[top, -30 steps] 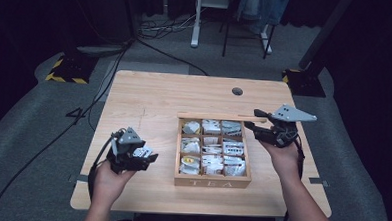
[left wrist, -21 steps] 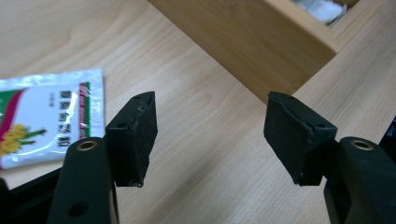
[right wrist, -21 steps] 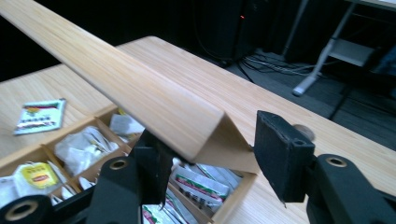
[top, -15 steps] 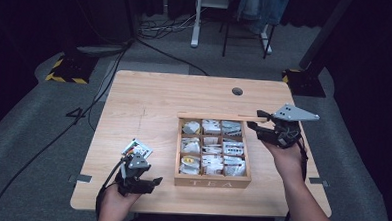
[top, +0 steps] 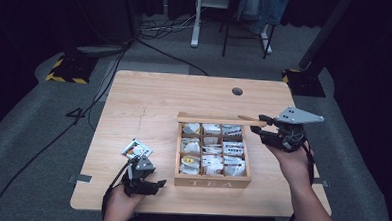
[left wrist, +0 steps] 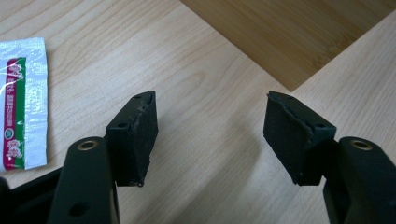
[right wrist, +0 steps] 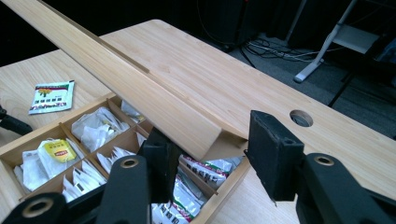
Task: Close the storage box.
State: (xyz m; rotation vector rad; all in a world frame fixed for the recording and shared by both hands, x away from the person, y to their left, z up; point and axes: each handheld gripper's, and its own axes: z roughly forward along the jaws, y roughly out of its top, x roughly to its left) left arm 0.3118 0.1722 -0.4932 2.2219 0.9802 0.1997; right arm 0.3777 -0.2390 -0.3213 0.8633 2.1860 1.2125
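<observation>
With one sachet (top: 136, 149) out beside our gaping left hand-held gripper (left wrist: 210, 135), our right hand-held gripper (right wrist: 205, 154), jaws just narrowing, seemingly grips the raised lid (right wrist: 116, 79), closing remains.

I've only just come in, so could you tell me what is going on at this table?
A person works over a wooden tea box full of tea bags. The right hand-held gripper is at the corner of the raised lid, its jaws just closing around the lid's edge; whether they press on it yet is unclear. The left hand-held gripper sits low at the table's near edge, jaws open and empty, beside a sachet lying on the wood.
</observation>
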